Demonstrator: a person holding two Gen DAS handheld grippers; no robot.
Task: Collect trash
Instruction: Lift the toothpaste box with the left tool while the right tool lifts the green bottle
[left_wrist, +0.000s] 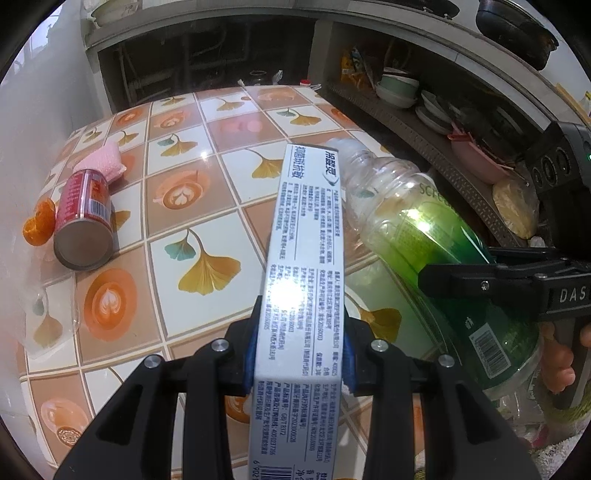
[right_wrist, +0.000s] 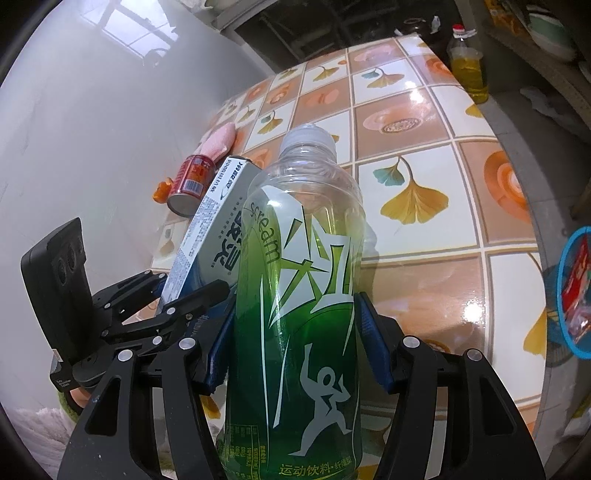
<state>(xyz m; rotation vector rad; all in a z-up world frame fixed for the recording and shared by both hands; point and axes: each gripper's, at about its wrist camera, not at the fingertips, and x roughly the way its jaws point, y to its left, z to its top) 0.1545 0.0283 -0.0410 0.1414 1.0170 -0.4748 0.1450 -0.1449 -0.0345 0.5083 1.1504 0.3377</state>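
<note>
Left gripper (left_wrist: 301, 363) clamps toothpaste box (left_wrist: 306, 258); right gripper (right_wrist: 295, 343) clamps green bottle (right_wrist: 299, 295).

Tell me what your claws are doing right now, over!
Left claw shut on grey box. Right claw shut on green bottle. Red can lying on table, uncollected. Nothing in the way.

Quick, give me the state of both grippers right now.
Left gripper: closed on the toothpaste box.
Right gripper: closed on the green drink bottle.
</note>
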